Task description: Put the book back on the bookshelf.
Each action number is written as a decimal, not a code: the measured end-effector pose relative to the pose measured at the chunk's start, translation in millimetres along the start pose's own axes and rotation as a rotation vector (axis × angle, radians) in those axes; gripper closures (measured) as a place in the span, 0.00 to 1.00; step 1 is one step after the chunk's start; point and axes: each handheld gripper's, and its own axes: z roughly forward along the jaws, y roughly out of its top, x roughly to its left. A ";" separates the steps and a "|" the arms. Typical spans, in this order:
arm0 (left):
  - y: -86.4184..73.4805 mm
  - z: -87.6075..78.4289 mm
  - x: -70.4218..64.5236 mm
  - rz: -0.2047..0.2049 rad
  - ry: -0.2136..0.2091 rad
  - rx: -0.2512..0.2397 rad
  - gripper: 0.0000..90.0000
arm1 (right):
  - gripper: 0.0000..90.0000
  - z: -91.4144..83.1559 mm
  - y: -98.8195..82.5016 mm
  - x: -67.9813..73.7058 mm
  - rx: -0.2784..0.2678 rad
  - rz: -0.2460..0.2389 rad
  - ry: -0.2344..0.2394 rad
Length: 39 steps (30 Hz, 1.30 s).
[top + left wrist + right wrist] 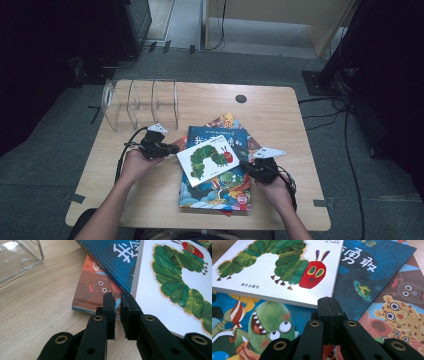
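High view: white caterpillar picture book [210,160] lies atop the blue book [220,175] on the desk; left gripper [172,148] nearly together, right gripper [245,165] fully together, both empty. I'd open them before pinching opposite edges

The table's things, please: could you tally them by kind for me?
Picture books: 3, namely the white caterpillar board book, the large blue dinosaur picture book, and the orange animal picture book beneath.
Clear acrylic three-slot racks: 1.
Total: 4.
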 end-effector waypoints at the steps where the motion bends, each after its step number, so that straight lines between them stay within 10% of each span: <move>1: -0.1 -0.3 -0.6 0.002 0.002 0.003 0.91 | 1.00 0.0 0.3 -0.1 0.003 0.005 0.001; 19: -15.3 -15.8 0.9 -0.013 0.030 0.021 0.57 | 0.95 13.2 10.7 -4.6 -0.017 0.000 0.007; 39: -28.9 -40.6 6.4 -0.050 0.024 -0.026 0.43 | 0.90 32.3 25.9 -3.2 -0.029 -0.034 0.019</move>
